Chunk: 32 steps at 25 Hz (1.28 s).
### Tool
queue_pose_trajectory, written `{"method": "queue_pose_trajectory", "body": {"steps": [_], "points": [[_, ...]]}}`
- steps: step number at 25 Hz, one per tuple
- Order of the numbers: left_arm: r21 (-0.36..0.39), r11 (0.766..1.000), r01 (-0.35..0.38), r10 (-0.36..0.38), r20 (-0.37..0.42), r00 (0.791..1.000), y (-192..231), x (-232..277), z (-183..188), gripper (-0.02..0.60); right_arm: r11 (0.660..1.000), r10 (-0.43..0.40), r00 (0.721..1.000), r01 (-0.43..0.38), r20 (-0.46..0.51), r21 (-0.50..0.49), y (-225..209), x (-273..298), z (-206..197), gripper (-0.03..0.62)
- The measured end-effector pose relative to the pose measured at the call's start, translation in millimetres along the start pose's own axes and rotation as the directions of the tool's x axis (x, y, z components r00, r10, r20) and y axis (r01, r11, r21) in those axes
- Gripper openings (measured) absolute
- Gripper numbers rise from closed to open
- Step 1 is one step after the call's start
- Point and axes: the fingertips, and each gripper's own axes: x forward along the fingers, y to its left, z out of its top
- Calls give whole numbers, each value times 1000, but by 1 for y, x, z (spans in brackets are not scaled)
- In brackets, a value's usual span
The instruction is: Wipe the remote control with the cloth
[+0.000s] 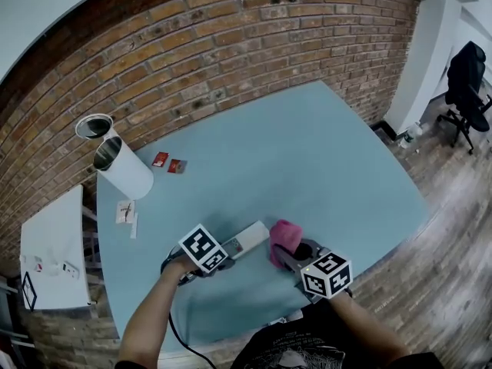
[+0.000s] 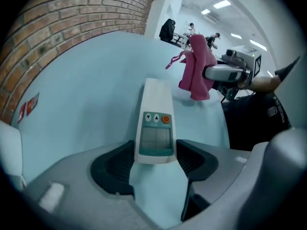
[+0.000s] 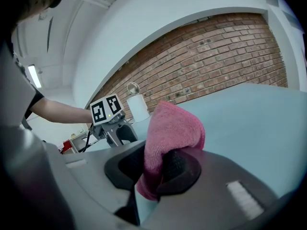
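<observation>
Closest to us in the head view are the person's bare arms [image 1: 150, 321], each holding a grey claw. Near the person, on the smooth light-blue table [image 1: 323, 160], lies the long white plastic remote control [image 1: 247, 238]. One claw, the left claw [image 1: 228, 250], is at its left end, and the right claw [image 1: 292, 254] waits just to its right. Looking along the left claw, its black ribbed pads [image 2: 111, 169] hug both sides of the remote control's near end and seem to squeeze it, while the grey screen [image 2: 155, 139] and round orange button [image 2: 166, 119] face up. Looking along the right claw, the jaws are clamped tight on the fluffy pink cloth [image 3: 175, 128], which bunches up above them. Slick, hard plastic held by only one end could twist or slip out when the soft cloth rubs it. Pushing too hard could also press the orange button.
</observation>
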Motion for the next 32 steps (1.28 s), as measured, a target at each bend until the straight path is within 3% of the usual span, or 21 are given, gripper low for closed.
{"method": "queue_pose_trajectory", "body": {"steps": [4,10,13,15,17,20,24,25,27,28,30,32], "points": [[103,991,-83,88,-45,995,8,4,-6,282,1000,-2,1000,2,1,-3,7,-4,-2,64],[25,989,-144,142,82,987,11,-2,-4,318,1000,-3,1000,3,-1,-11,20,-13,-6,64],[-23,981,-191,192,186,963,11,-13,-3,316,1000,-1,1000,1,-8,-21,27,-17,-11,64],[-93,981,-171,191,293,937,3,-26,2,313,1000,5,1000,-5,-16,-31,31,-18,-13,64],[-177,978,-111,177,418,891,-11,-41,8,310,999,17,1000,-18,-17,-33,36,-17,-12,64],[-278,961,-14,183,595,783,-31,-62,18,268,998,41,999,-41,-8,-40,45,-14,-7,64],[-338,941,-15,259,690,676,-56,-76,21,254,994,79,997,-79,-2,-71,59,-11,-1,64],[-367,930,-32,299,703,645,-59,-80,21,189,993,87,996,-87,-1,-81,62,-11,0,64],[-438,898,-32,376,728,573,-63,-90,21,1,990,97,995,-97,-3,-104,67,-13,3,64],[-466,885,-12,397,741,542,-67,-95,22,-2,989,101,995,-101,-3,-112,69,-15,3,64],[-493,870,14,421,758,498,-79,-99,24,-2,986,110,994,-109,-2,-123,73,-20,3,64],[-511,859,-25,458,746,483,-92,-98,25,-2,982,127,992,-126,-2,-138,78,-24,3,64]]}}
